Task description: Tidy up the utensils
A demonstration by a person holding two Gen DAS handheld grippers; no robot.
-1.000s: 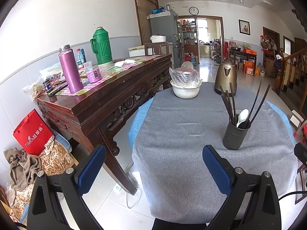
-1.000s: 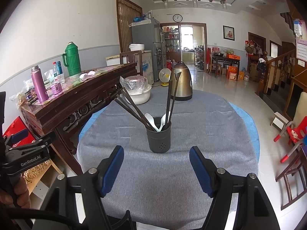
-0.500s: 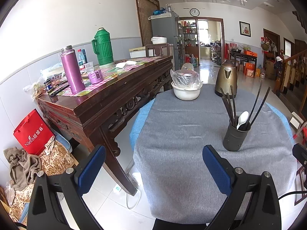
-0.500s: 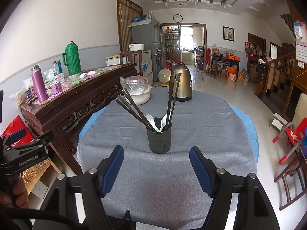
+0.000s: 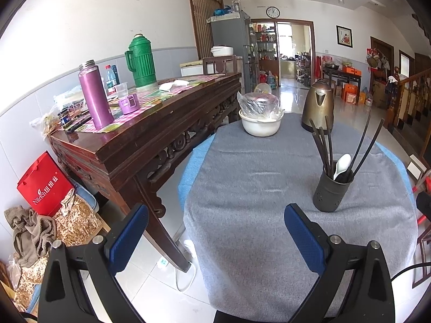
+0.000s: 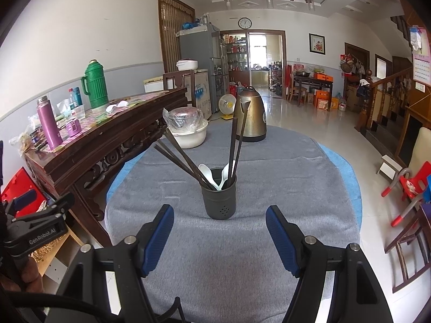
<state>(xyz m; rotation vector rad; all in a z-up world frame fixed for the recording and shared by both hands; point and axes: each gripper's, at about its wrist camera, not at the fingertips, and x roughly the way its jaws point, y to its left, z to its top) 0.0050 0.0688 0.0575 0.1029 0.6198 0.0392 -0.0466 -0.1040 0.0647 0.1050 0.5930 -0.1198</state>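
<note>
Your right claw [image 6: 219, 235] is spread wide with nothing between its blue pads [image 6: 157, 235], and it hangs low over the near part of the grey-clothed surface [image 6: 282, 183]. Straight ahead of it, centred between the pads and a little beyond them, stands the dark utensil holder [image 6: 219, 199]. It is upright on the cloth. Inside it you have several dark chopsticks [image 6: 180, 158] fanning out to the left, two more chopsticks standing nearly upright, and two white spoons [image 6: 207, 173] with their bowls above the rim.

Your left claw [image 5: 215, 238] is also spread wide and holds nothing. It sits at the near left edge of the surface, so its left pad [image 5: 128, 239] is over the tiled floor [image 5: 150, 271] and its right pad is over the cloth. From this side the utensil holder [image 5: 331, 191] is ahead and to the right, apart from the claw.

Further back on the cloth you can see a white bowl [image 6: 190, 136] with a plastic-wrapped pot sitting in it, and to its right a brass-coloured kettle [image 6: 250, 114]. They are near each other, but whether they touch I cannot tell. To the left, a dark wooden side table [image 5: 150, 123] stands just beside the clothed surface, carrying a purple flask [image 5: 94, 94] and a green thermos [image 5: 140, 62].
</note>
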